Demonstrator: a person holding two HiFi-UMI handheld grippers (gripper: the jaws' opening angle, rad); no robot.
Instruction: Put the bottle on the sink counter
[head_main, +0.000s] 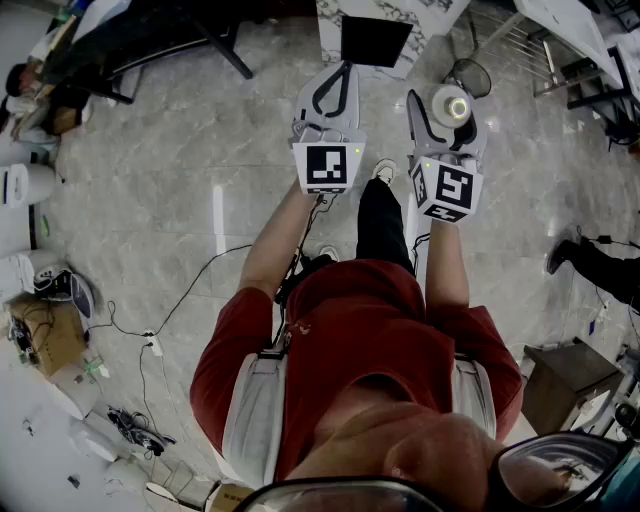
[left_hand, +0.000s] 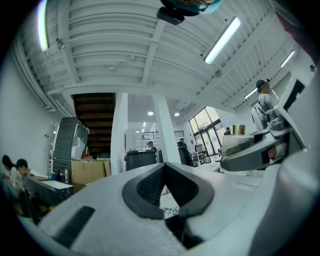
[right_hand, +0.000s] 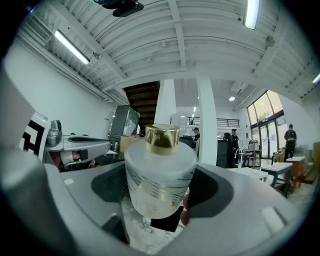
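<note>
floor: shiny grey marble tiles all around your feet
cable: thin dark one snaking over the floor on your left, down to a white power strip
box: open cardboard box far left, with clutter near it
boot: somebody else's black boot off to your right
stairs: dark staircase far ahead, just left of a white column
bin: black bin just right of that column
ceiling: white ribbed ceiling with a lit tube light
people: two seated at a desk, far left; one standing far right
</note>
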